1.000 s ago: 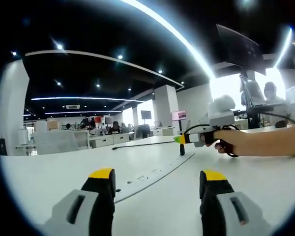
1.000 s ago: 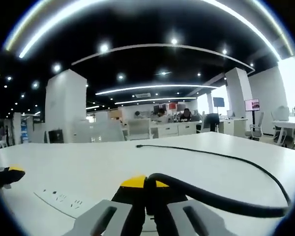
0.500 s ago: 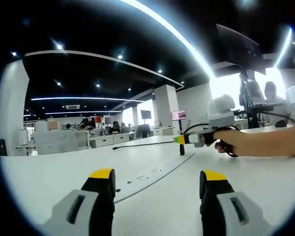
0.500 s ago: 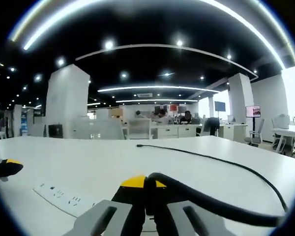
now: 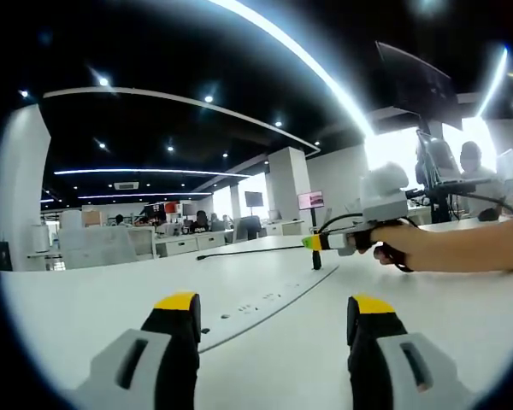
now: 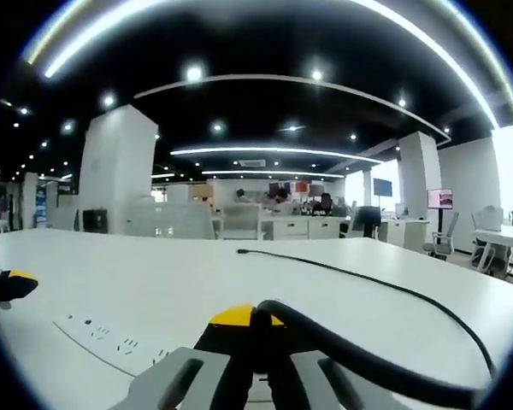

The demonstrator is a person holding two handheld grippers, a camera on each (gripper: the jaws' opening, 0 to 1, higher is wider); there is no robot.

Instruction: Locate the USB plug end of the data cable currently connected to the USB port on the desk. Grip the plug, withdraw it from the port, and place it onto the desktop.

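Left gripper view: left gripper [image 5: 274, 329] low over desk [image 5: 462, 307], jaws apart; right gripper [image 6: 255, 329] clamped on cable [image 6: 368, 350].

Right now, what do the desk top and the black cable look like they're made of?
Desk top: likely a smooth white laminate, matte with a faint sheen from the ceiling lights. Black cable: probably rubber or soft plastic sheathing, since it lies in loose curves; the right gripper is shut on it.

Open-plan office: rows of white desks [image 6: 265, 224], monitors [image 5: 254, 199], strip ceiling lights [image 6: 274, 150].
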